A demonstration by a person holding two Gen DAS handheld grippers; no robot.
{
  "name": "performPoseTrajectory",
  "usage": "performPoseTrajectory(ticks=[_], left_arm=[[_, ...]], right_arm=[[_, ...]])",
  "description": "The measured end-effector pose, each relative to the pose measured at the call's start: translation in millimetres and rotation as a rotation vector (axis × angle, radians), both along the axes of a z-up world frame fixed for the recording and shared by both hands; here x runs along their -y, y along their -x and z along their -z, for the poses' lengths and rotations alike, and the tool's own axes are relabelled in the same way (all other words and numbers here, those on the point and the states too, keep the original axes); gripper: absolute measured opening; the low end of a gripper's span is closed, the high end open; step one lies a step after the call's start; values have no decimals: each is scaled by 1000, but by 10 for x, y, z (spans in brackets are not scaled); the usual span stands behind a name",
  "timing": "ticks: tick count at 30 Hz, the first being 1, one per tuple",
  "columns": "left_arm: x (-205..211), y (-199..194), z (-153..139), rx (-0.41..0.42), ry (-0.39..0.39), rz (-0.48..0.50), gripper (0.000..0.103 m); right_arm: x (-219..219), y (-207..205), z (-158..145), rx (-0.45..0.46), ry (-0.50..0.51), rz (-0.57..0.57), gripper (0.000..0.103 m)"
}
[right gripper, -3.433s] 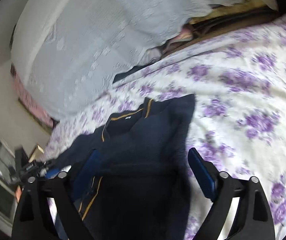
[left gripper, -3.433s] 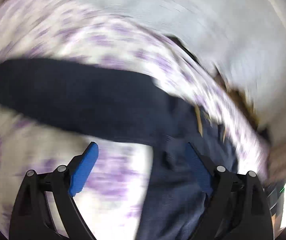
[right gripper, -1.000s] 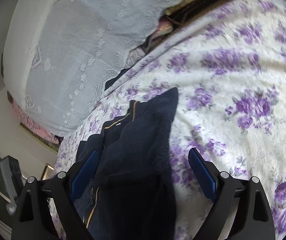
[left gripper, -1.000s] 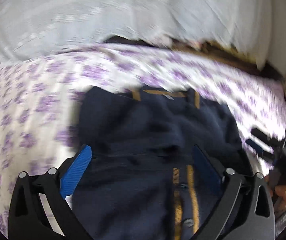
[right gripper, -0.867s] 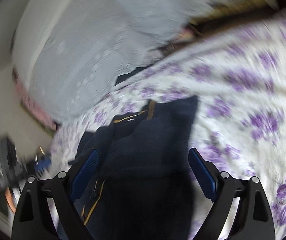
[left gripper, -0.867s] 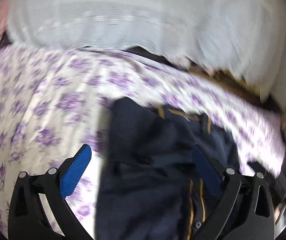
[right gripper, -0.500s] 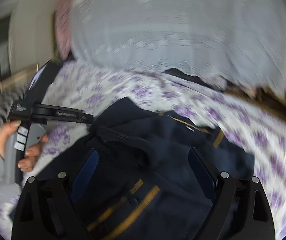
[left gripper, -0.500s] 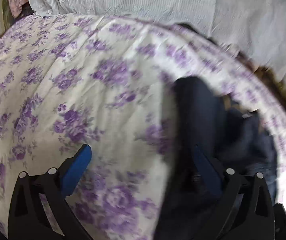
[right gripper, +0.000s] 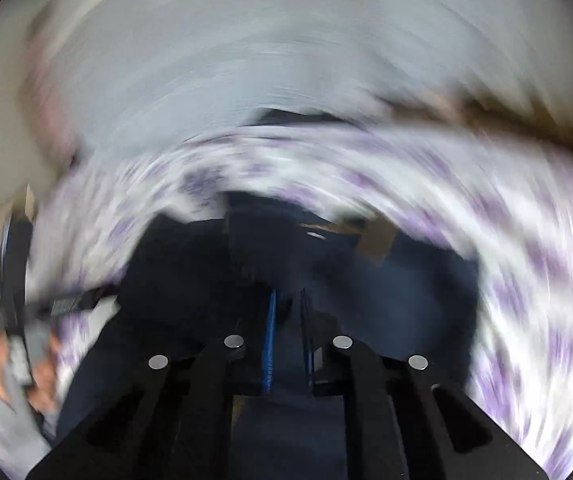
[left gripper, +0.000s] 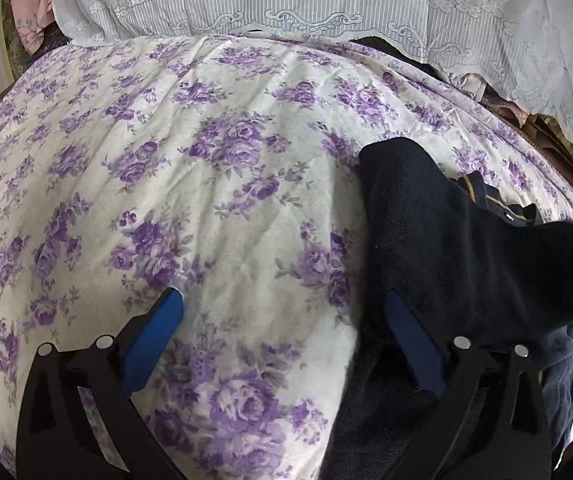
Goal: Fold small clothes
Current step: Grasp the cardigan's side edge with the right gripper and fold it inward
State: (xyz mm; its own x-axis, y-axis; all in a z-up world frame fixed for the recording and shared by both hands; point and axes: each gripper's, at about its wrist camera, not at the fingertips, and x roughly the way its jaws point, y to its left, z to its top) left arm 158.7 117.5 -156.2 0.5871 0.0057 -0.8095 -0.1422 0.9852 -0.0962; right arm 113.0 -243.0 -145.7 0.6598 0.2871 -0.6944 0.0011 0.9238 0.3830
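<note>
A navy cardigan (left gripper: pixel 446 248) with mustard trim lies crumpled on the right of the floral bedspread (left gripper: pixel 206 160). My left gripper (left gripper: pixel 282 298) is open over bare bedspread, its right finger at the cardigan's left edge and nothing between the pads. The right wrist view is heavily blurred. There my right gripper (right gripper: pixel 286 296) sits over the cardigan (right gripper: pixel 406 292); its jaws are closing to a narrow gap with dark cardigan fabric pinched between the blue pads.
A white lace cover (left gripper: pixel 326 0) hangs along the far side of the bed, with pink cloth (left gripper: pixel 30 4) at the far left and brown bedding (left gripper: pixel 546 128) at the far right. A person's hand (right gripper: pixel 42 380) shows at the left of the right wrist view.
The left gripper swung left off the cardigan onto bare bedspread, then stayed put. The right gripper moved over the cardigan's middle and its jaws went from wide apart to nearly together.
</note>
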Motion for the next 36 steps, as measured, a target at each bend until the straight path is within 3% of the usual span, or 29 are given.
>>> performPoseTrajectory(ticks=[1,2,4,7,12,15,18,20,21,22,23,24,27,29,30,31,32,34,36], left_arm=[[20,2,0,0,-12,2,99],[43,11,-4,3,-29,4,99],[64,38,-39,8,-51,3,98],[71,67,-170,37,-54,-12,98],[409,-68,-455,72,-21,87,98],[766,-220,-496,85,-69,164,98],[1052,-438,-316,52,-126,238,98],[1064,-609,0,-22,-202,202,99],[1001,-650,140,-48,-181,189,99],[887,-649,203,-36,-90,186,99],[791,-653,164,-35,-23,180,99],[764,-668,124,-48,-13,182,99],[717,-584,66,-23,-68,131,99],[734,-466,-3,-10,-90,138,99],[741,-405,-51,4,-93,148,99],[730,-356,-96,19,-88,163,99],[745,-282,-159,40,-76,192,99],[791,-176,-216,65,-65,233,99],[861,-164,-135,42,-88,249,99]], right_arm=[[209,9,143,-62,-71,31,32],[451,70,272,-68,-234,18,27],[716,195,306,-57,-383,44,29],[840,268,64,26,-374,98,39],[303,-23,-294,82,-316,-89,45],[-57,-315,-269,58,-337,-181,47],[-197,-674,64,-40,-382,-191,48],[-87,-762,318,-69,-372,-147,40],[-48,-746,389,-65,-353,-136,5],[63,-746,461,-76,-358,-120,0],[155,-755,476,-80,-404,-111,0],[234,-751,465,-88,-419,-85,0],[440,-663,418,-53,-376,17,0],[446,-568,323,-52,-362,41,5],[406,-480,230,-23,-327,27,19],[354,-392,139,16,-299,-6,42],[297,-295,45,54,-286,-44,50],[133,-192,-69,89,-274,-130,53],[-9,-195,-22,65,-278,-194,53]])
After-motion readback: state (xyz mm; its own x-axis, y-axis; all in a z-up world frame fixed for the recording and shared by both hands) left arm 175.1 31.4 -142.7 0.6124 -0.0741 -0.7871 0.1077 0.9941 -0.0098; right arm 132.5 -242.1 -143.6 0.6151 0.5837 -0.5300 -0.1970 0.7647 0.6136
